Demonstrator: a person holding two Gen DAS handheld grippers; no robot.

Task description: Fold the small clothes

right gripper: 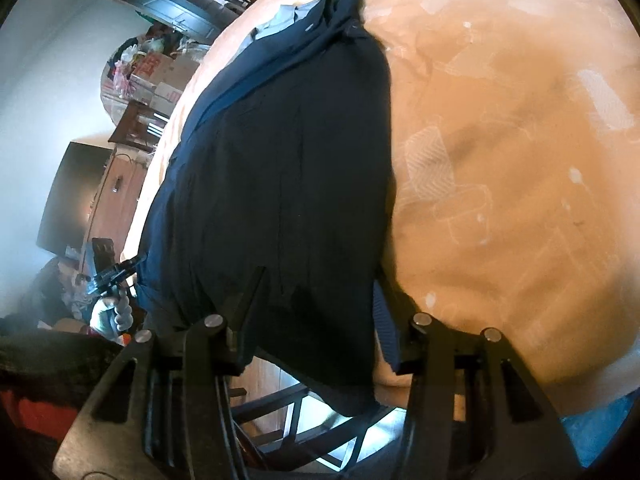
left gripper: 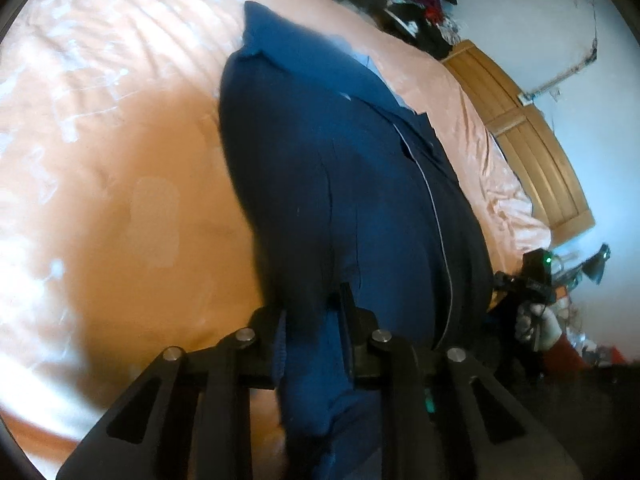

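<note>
Two grippers hold one dark navy garment (left gripper: 344,184) by its near hem, and it lies stretched away from them across the peach-coloured bed (left gripper: 120,184), collar end towards the far edge. In the left wrist view the left gripper (left gripper: 312,320) has its fingers narrowed on a bunch of the cloth at the ribbed hem; in the right wrist view the right gripper (right gripper: 316,312) stands with the fabric draped between and over its fingers, and these look closed on the hem as well, though the cloth hides the contact. Each camera catches the other gripper off at the side, held in a gloved hand (right gripper: 112,312).

By its look, this is a soft, limp knit or jacket-like top with a pale-lined collar (right gripper: 280,20) and a thin light seam or zip line (left gripper: 436,208) down the front. It should be light, but thicker than a shirt: it will sag between the two holds, and the ribbed hem gives a firmer, less slippery bite than the smooth body. The hem corners, well apart, seem the best places to hold, so that the cloth stays taut and flat. The bedcover (right gripper: 500,160) is itself soft and may ruck up if the garment is dragged. Lifting rather than sliding would likely fold it cleaner.
</note>
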